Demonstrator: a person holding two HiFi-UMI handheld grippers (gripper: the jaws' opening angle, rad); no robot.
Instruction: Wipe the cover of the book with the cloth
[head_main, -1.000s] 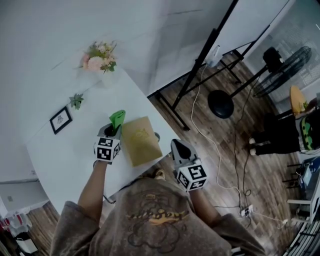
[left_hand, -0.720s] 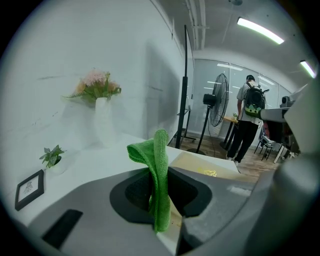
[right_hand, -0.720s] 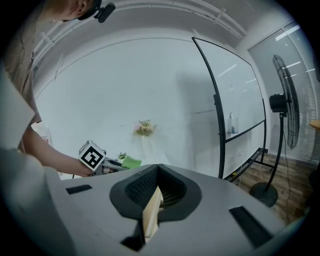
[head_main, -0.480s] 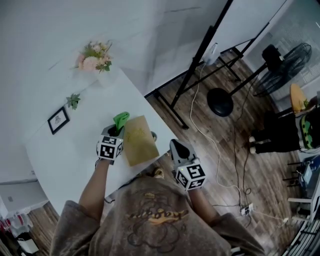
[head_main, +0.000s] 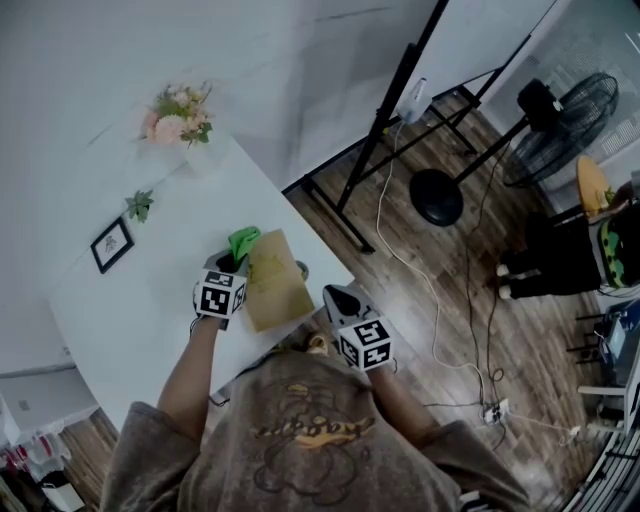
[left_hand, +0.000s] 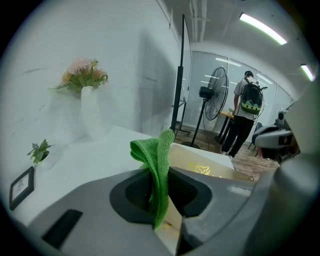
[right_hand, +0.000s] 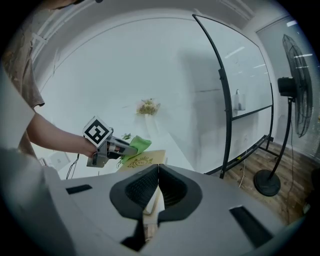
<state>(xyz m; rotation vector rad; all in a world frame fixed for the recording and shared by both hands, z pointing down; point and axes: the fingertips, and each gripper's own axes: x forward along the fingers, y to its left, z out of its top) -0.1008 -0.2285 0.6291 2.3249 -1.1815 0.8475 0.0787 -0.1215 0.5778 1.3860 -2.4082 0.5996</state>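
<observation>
1. Two grippers are at our white table (head_main: 130, 300), where the tan book (head_main: 272, 282) lies flat near the front edge.
2. Our left gripper (head_main: 233, 264) pinches the green cloth (head_main: 243, 240), held over the book's far left corner.
3. Our right gripper (head_main: 333, 296) has its jaws pressed together on the book's near right edge.
4. Flowers (head_main: 178, 112) and a small frame (head_main: 111, 244) stand farther back.

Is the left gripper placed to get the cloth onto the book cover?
Likely yes: the left gripper, shut on the cloth, sits at the book's edge, cover bare; the right gripper only pinches its near corner.
</observation>
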